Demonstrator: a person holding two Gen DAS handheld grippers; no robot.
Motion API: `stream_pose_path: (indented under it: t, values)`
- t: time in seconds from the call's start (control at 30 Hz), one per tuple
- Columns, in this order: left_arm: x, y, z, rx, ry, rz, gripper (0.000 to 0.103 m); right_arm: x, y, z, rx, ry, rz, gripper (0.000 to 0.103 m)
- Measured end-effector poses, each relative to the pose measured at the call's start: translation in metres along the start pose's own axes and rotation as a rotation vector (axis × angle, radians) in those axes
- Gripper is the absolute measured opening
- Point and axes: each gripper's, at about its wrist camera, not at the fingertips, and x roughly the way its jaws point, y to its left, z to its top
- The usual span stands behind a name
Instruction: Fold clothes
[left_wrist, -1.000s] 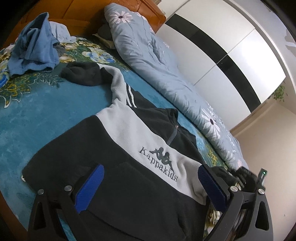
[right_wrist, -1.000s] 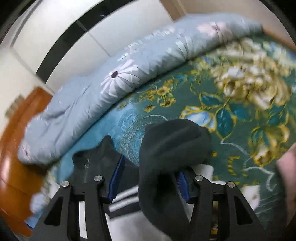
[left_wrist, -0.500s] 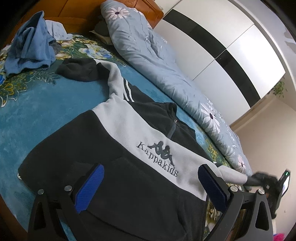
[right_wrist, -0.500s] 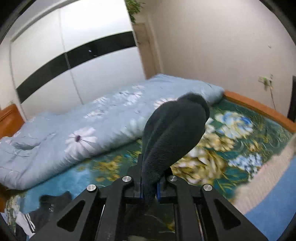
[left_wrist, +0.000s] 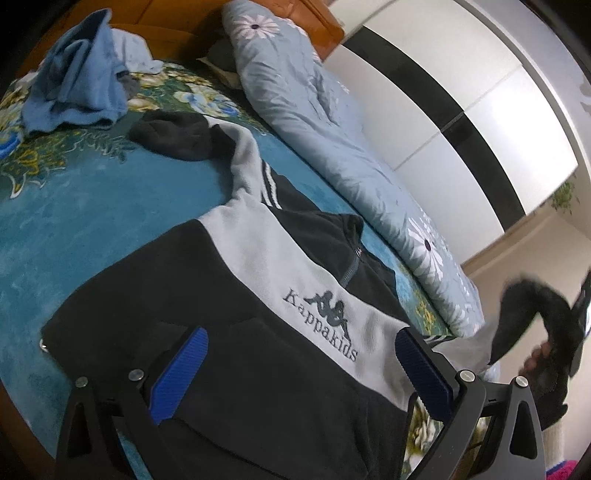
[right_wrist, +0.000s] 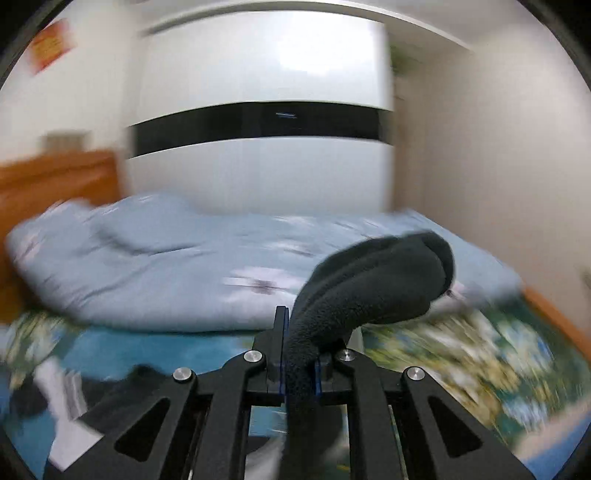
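Note:
A black and grey "Kappakids" fleece sweatshirt (left_wrist: 258, 295) lies front-up on the blue floral bedspread (left_wrist: 74, 206). Its far sleeve (left_wrist: 177, 134) stretches toward the headboard. My left gripper (left_wrist: 301, 373) hovers open over the sweatshirt's lower front, blue pads wide apart with nothing between them. My right gripper (right_wrist: 299, 369) is shut on the dark cuff (right_wrist: 376, 277) of the near sleeve, lifted high above the bed. In the left wrist view that raised sleeve end (left_wrist: 532, 306) hangs at the right edge with a hand behind it.
A rolled light-blue floral duvet (left_wrist: 332, 140) runs along the far side of the bed. A crumpled blue garment (left_wrist: 74, 88) sits near the wooden headboard (left_wrist: 155, 33). A white and black wardrobe (right_wrist: 258, 122) stands behind the bed. The wooden bed frame edge (right_wrist: 554, 321) shows at right.
My right gripper closed on the sleeve cuff and lifted it well up off the bed, rolling as it rose. The left gripper stayed over the sweatshirt, still open.

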Motion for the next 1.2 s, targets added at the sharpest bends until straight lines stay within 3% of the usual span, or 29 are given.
stream_pose_path:
  t: [0.1, 0.27, 0.4, 0.53, 0.6, 0.63, 0.7, 0.83, 0.87, 0.93, 1.0, 1.13, 1.2]
  values:
    - [-0.004, 0.012, 0.007, -0.054, -0.034, 0.018, 0.103, 0.019, 0.072, -0.013, -0.085, 0.046, 0.141, 0.011]
    - [-0.016, 0.037, 0.027, -0.153, -0.124, 0.066, 0.103, 0.065, 0.175, -0.082, -0.217, 0.219, 0.281, 0.011]
    - [-0.023, 0.052, 0.041, -0.188, -0.178, 0.084, 0.103, 0.083, 0.218, -0.13, -0.286, 0.301, 0.326, 0.011]
    - [-0.015, 0.063, 0.05, -0.206, -0.148, 0.076, 0.103, 0.082, 0.229, -0.152, -0.308, 0.348, 0.388, 0.019]
    - [-0.008, 0.069, 0.055, -0.219, -0.122, 0.074, 0.103, 0.075, 0.226, -0.153, -0.264, 0.361, 0.45, 0.038]
    - [-0.004, 0.072, 0.058, -0.222, -0.108, 0.067, 0.103, 0.071, 0.221, -0.152, -0.233, 0.371, 0.499, 0.042]
    - [0.004, 0.074, 0.063, -0.208, -0.085, 0.048, 0.103, 0.058, 0.21, -0.149, -0.168, 0.353, 0.541, 0.043]
    - [0.03, 0.059, 0.075, -0.045, -0.031, 0.021, 0.103, 0.024, 0.143, -0.127, 0.108, 0.187, 0.504, 0.048]
    - [0.038, 0.052, 0.077, 0.009, -0.025, 0.014, 0.103, 0.015, 0.123, -0.123, 0.179, 0.138, 0.44, 0.054]
    - [0.058, 0.034, 0.082, 0.154, -0.007, 0.01, 0.103, 0.001, 0.078, -0.121, 0.342, 0.055, 0.275, 0.054]
    - [0.091, 0.017, 0.089, 0.281, 0.066, 0.012, 0.103, -0.005, 0.037, -0.126, 0.526, 0.028, 0.128, 0.055]
    - [0.154, -0.001, 0.108, 0.393, 0.224, -0.001, 0.102, 0.023, -0.022, -0.147, 0.831, 0.137, 0.051, 0.055]
    - [0.177, -0.005, 0.115, 0.416, 0.316, -0.038, 0.102, 0.042, -0.038, -0.155, 0.855, 0.211, 0.08, 0.054]
